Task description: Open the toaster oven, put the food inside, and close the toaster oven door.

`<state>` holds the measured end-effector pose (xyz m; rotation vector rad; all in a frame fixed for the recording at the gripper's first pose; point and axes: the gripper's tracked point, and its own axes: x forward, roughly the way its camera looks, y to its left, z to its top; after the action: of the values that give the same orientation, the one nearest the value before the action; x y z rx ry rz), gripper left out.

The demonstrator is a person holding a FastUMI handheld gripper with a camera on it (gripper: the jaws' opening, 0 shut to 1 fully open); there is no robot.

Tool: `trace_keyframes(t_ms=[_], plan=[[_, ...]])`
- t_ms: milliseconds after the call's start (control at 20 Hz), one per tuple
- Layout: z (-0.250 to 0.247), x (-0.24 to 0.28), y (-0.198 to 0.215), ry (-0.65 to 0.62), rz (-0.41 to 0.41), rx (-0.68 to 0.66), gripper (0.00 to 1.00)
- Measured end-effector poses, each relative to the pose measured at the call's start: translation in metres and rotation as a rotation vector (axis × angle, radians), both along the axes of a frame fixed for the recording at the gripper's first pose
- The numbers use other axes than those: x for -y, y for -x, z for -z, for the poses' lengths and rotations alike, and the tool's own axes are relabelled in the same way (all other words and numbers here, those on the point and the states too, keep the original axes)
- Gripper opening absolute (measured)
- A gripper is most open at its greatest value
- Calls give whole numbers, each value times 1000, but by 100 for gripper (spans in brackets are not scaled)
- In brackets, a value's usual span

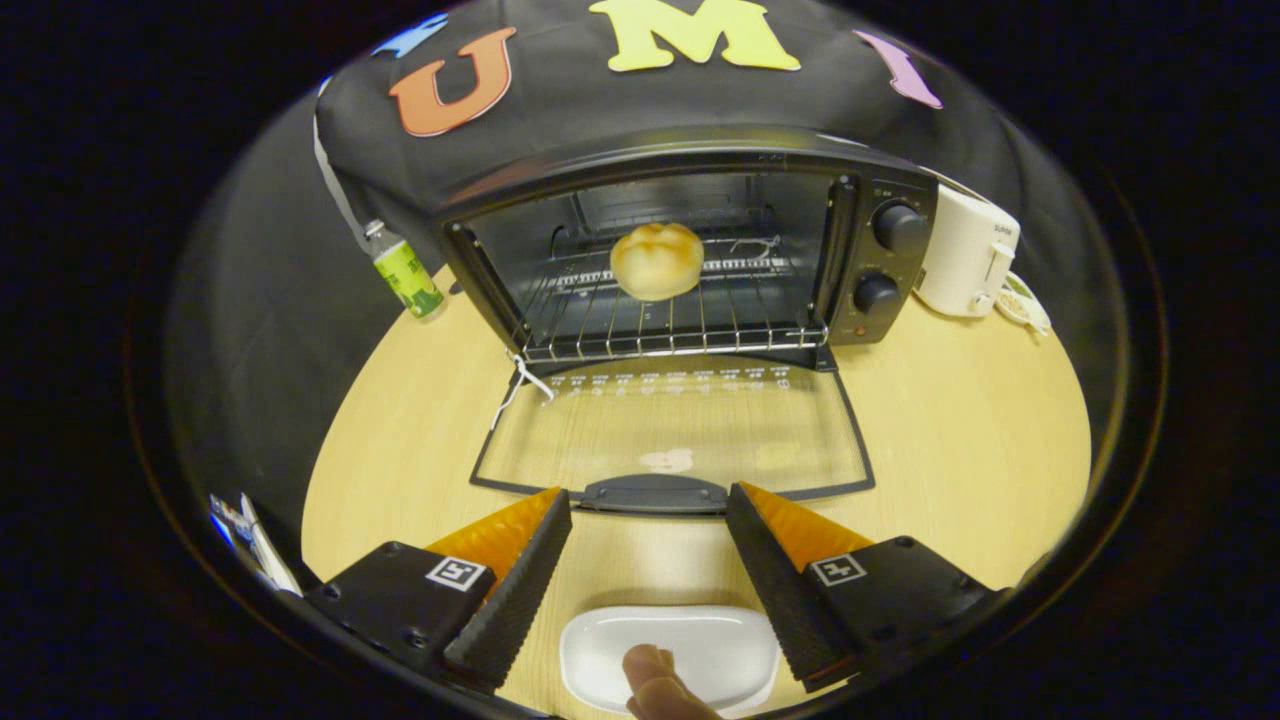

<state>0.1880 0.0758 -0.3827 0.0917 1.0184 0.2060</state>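
— What do you have in front of you?

— I see the toaster oven standing at the far edge of the table, its door folded all the way down and lying flat toward me. The door's handle sits just ahead of my fingertips.

— And the food?

— A round, golden bun rests on the wire rack inside the oven, about mid-rack. It is well beyond the gripper.

— What is the gripper doing?

— The gripper is spread wide and holds nothing. One finger points at each end of the handle, and I see no contact with it. I can make out bare table between the fingers.

— Anything nearer to you?

— A white plate lies at the near edge of the table, between the bases of the two fingers, with nothing on it. A fingertip of a person's hand shows over its near rim.

— What else is on the table?

— A bottle with a green label stands at the far left corner, just beside the oven. A white appliance stands at the far right, close against the oven's side with the two knobs. A small dish sits next to that appliance; I cannot tell what is in it.
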Motion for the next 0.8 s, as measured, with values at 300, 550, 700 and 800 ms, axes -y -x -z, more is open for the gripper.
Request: trace_keyframes(t_ms=[300, 550, 700, 800], plan=[[20, -12, 23, 33, -32, -51, 100], [36, -14, 13, 43, 26, -87, 100], [37, -17, 11, 31, 64, -109, 100], [35, -18, 12, 30, 76, -115, 100]])
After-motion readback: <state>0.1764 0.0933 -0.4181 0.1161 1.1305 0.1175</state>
